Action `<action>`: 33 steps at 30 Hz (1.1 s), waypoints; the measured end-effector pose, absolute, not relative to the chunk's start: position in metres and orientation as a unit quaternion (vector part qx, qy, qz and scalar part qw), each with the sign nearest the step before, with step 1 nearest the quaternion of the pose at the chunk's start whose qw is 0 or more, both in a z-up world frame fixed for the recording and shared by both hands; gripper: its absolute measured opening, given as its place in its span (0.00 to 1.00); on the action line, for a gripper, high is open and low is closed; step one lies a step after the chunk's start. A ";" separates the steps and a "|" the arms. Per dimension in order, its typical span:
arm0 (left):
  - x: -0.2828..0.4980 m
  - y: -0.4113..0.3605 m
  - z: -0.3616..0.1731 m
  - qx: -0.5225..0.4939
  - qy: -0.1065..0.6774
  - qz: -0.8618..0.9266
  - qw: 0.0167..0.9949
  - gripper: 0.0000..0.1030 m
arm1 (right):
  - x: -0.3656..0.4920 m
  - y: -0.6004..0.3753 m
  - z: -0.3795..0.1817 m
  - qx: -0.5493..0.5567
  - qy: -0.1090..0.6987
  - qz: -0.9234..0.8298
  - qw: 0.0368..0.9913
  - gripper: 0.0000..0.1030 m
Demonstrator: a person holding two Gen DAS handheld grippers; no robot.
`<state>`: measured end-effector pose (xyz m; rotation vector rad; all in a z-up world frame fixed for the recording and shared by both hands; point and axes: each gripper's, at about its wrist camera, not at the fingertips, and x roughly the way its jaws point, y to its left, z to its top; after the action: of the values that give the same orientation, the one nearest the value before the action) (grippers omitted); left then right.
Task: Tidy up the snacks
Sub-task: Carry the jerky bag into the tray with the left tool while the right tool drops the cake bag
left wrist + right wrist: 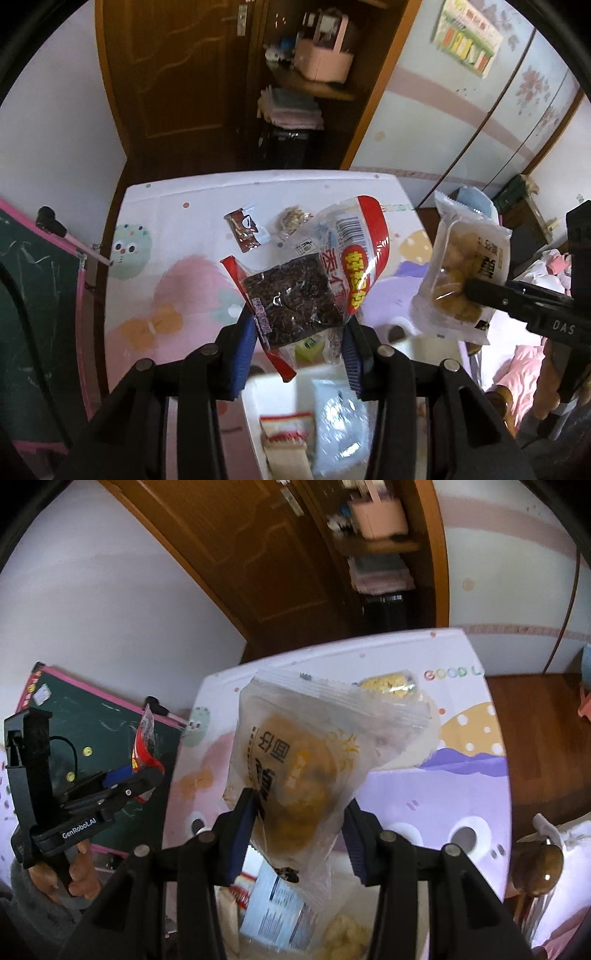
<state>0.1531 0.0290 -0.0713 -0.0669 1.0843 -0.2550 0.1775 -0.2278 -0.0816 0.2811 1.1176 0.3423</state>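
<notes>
My left gripper (299, 317) is shut on a clear bag with red edges (347, 236) full of dark dried pieces, held up above the table (177, 206). To its right, my right gripper (469, 288) is shut on a clear pastry pack (465, 251). In the right wrist view the same pastry pack (295, 738) hangs between the blue pads of the right gripper (301, 799). At the left, a hand carries the left gripper (155, 771) with the red-edged bag (142, 746). A brown packet (243, 229) and a nut packet (291, 221) lie on the table.
Below both grippers is a white bin (255, 398) holding a blue-and-white pack (277, 904) and a red-and-white pack (284, 439). A yellow snack packet (391, 685) lies at the table's far side. A green chalkboard (37, 295) leans at the left; sunglasses (539, 867) lie at the right.
</notes>
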 end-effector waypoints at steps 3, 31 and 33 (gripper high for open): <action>0.123 0.025 -0.049 -0.047 0.508 -0.126 0.851 0.40 | 0.149 -0.235 -0.056 0.130 0.507 0.164 0.836 0.44; -0.030 -0.038 -0.075 0.004 0.540 -0.099 0.835 0.40 | -0.015 -0.224 -0.032 0.038 0.502 0.150 0.851 0.44; -0.032 -0.039 -0.084 0.014 0.551 -0.091 0.830 0.40 | -0.016 -0.219 -0.041 0.025 0.511 0.147 0.847 0.44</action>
<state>-0.0324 -0.0392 -0.0840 0.0292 1.1682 -0.1927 -0.0161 -0.2190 -0.0413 0.0524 1.0768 0.3104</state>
